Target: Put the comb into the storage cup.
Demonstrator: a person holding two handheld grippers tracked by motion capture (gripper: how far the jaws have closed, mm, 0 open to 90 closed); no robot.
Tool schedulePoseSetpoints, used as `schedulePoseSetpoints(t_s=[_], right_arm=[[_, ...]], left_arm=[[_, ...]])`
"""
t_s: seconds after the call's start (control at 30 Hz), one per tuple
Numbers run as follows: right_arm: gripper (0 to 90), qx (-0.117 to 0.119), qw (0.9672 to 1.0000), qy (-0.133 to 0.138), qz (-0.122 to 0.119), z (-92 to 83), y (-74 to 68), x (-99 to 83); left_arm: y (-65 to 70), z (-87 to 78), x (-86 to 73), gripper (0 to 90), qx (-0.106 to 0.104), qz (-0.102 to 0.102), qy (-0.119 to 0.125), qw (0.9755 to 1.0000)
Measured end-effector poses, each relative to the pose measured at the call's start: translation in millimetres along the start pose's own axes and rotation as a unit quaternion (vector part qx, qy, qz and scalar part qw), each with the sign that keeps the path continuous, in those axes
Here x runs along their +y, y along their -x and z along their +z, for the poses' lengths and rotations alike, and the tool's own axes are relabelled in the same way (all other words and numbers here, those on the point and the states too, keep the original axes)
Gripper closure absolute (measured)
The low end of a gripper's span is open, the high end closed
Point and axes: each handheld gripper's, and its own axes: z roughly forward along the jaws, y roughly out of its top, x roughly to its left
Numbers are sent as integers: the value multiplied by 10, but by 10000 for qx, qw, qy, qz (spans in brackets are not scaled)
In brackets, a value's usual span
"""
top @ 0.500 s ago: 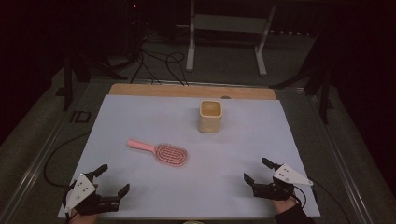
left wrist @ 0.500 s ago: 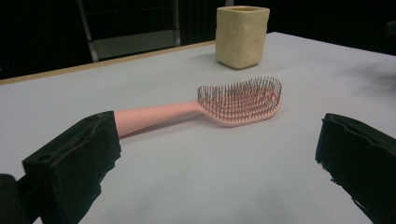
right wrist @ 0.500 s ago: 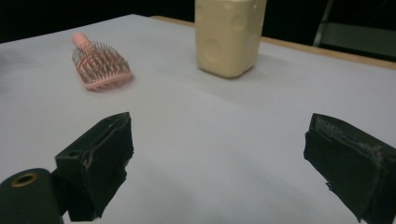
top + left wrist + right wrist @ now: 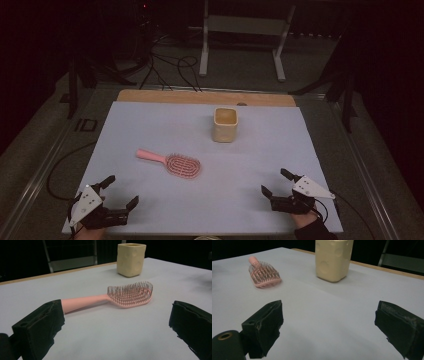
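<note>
Item one: pink hairbrush point(image 4: 171, 162), lying flat on the pale blue table cover point(image 4: 165, 125), left of centre, bristles up; the handle points to the far left, the oval head to the near right. In the left gripper view the brush point(image 4: 125, 296) lies crosswise ahead of the jaws, its handle end partly hidden behind the left-hand jaw, clear of both pads. In the right gripper view the brush point(image 4: 263, 273) lies far off to the upper left, head toward the camera. Item two: cream cup point(image 4: 225, 124), squarish with rounded corners and dimpled walls, standing upright at the far centre of the cover, mouth open to the top, well apart from the brush; seen beyond the brush head in the left gripper view point(image 4: 131, 258) and straight ahead in the right gripper view point(image 4: 333, 260). Item three: left gripper point(image 4: 119, 192), at the near left corner of the cover, held in a hand, jaws spread wide with nothing between them, aimed toward the brush. Item four: right gripper point(image 4: 276, 182), at the near right edge, held in a hand, grey three-cornered plate on top, jaws likewise spread wide and empty, aimed toward the centre. Item five: bare wooden strip point(image 4: 200, 97) of the table along the far edge of the cover.
</note>
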Motion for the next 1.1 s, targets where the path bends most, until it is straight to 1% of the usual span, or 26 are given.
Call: schedulePoseSetpoints(t_s=[0.1, 0.17, 0.2, 0.27, 0.33, 0.43, 0.47, 0.5, 0.53, 0.6, 0.63, 0.8, 0.87, 0.9, 1.1], right_arm=[[78, 0, 10000, 9, -26, 3, -14, 10], [78, -14, 10000, 19, -40, 2, -23, 18], [78, -19, 10000, 21, -74, 3, -28, 20], [78, -9, 10000, 39, -49, 2, -36, 26], [78, -29, 10000, 38, -51, -1, -39, 32], [78, -28, 10000, 69, -58, -4, -44, 39], [78, -70, 9999, 103, -70, -3, -47, 47], [78, -70, 9999, 103, -70, -3, -47, 47], [78, -39, 9999, 120, -22, -5, -48, 51], [78, -51, 9999, 129, -17, -8, -51, 52], [78, -56, 9999, 136, -19, -11, -50, 53], [78, -81, 9998, 196, 7, -24, -48, 63], [79, -93, 9998, 201, 1, -27, -48, 65], [78, -95, 9997, 219, 15, -32, -49, 71], [79, -99, 9997, 222, 0, -28, -56, 79]], left_arm=[[5, -14, -2, 4, -19, -18, -5, 10000], [15, -24, 10, 4, 7, 39, -26, 10000], [20, -27, 17, 4, -18, 25, -34, 10000], [31, -27, 34, 4, -51, 11, -59, 10000], [50, -25, 60, 4, -79, 81, -102, 9999], [71, -24, 86, 4, -120, 94, -103, 9998], [87, -26, 108, 4, -189, 95, -124, 9997], [87, -26, 108, 4, -189, 95, -124, 9997], [103, -24, 137, 4, -217, 114, -128, 9996], [109, -23, 155, 4, -244, 125, -145, 9995], [115, -23, 182, 4, -297, 146, -148, 9993], [119, -14, 275, 4, -386, 191, -145, 9990], [109, -11, 306, 4, -371, 201, -148, 9990], [88, -10, 363, 4, -379, 223, -132, 9989], [14, -14, 561, 4, -373, 250, -71, 9990]])
